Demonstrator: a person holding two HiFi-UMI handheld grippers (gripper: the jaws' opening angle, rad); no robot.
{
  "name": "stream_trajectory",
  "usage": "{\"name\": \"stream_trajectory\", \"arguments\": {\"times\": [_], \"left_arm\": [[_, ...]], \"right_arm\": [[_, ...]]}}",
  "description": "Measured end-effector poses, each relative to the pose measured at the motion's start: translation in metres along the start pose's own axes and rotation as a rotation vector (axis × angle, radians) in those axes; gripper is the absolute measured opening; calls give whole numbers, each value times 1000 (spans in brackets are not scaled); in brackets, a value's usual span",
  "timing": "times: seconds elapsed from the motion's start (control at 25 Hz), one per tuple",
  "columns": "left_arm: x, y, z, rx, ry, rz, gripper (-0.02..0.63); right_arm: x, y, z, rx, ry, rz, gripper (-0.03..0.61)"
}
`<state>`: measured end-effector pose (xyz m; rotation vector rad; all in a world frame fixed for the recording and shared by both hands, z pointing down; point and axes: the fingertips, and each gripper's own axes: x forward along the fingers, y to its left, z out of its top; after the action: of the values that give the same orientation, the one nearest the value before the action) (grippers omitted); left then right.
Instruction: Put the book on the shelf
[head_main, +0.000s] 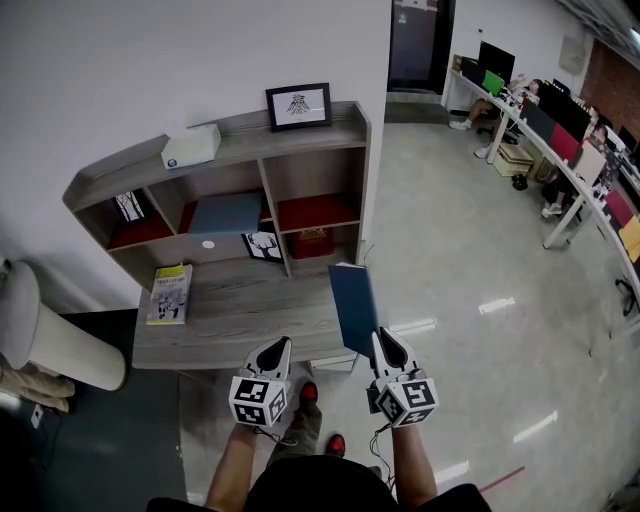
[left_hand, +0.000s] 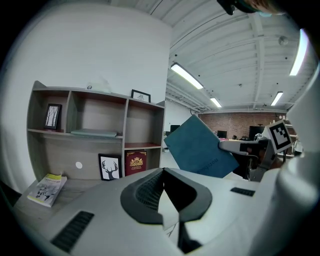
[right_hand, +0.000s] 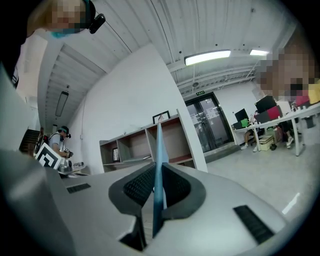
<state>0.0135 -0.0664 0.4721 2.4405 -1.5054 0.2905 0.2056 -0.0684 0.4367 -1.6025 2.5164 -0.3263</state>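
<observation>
In front of the shelf (head_main: 363, 170), left gripper (head_main: 283, 343): jaws closed together, nothing between them, just off the shelf's front ledge.
Right gripper (head_main: 383, 336): jaws clamped on the book's near edge, before the shelf's right end.
Book (head_main: 353, 305): blue, standing on edge, held in the air over the ledge's right corner.
Ledge (head_main: 240, 300): yellow-green booklet (head_main: 171, 294) lies flat at its left.
Lower shelf compartments: deer picture (head_main: 263, 245), red book (head_main: 312, 241).
Shelf top: white box (head_main: 191, 147), framed picture (head_main: 298, 105).
</observation>
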Motion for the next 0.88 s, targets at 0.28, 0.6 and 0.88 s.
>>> {"name": "stream_trajectory", "arguments": {"times": [0.28,0.6,0.88], "left_arm": [[50,38,23,-18,-10,-11,8],[104,80,45,-31,-1,-30,8],[137,116,55,-31,7,-37,8]], "right_arm": [[57,-15,9,-23,-6,-1,60],[131,-22,30,-163,0,-3,60],[191,-18,55,-412,-13,3,60]]}}
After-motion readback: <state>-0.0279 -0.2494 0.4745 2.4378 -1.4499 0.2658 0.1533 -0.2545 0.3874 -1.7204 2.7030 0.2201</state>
